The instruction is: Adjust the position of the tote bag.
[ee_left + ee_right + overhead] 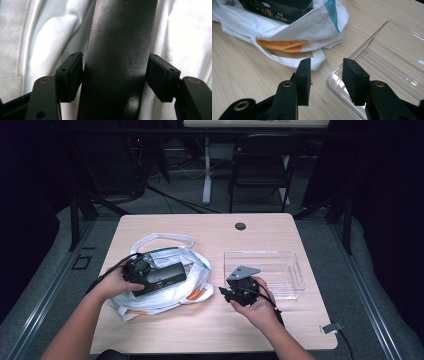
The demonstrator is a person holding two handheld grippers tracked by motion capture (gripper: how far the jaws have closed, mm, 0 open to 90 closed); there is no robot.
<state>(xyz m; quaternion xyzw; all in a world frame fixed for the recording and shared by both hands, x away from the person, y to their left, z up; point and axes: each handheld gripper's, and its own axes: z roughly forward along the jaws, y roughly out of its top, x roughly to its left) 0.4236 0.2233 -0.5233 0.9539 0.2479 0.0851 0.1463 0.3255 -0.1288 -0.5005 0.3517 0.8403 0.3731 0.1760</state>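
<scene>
Alignment was the whole matter at this moment: the black box (117,60) ran straight out from between your left gripper's (137,271) jaws, its long axis lying along the gripper's own line of reach, so any pull back along that line would have drawn it lengthwise. In the left gripper view the pads sat on the box's two long sides, one on each flank, and appeared clamped on it; the white fabric of the tote bag (165,295) lay behind and to both sides of the jaws. From the high view, that box rested on top of the bag, partly in its mouth, with your left hand (112,285) at its near end. Your right gripper (243,287) hovered with its jaws apart and nothing between them; the clear plastic bin (387,62) lay just ahead and to the right of those jaws, its near corner almost under the right pad (354,82), while the bag and box lay ahead and to their left. Your left hand was plainly the nearer one to the box, and the bin stood well apart from it, on the far side of your right gripper. Judging by this layout, the box would have had to travel sideways across to reach the bin.
</scene>
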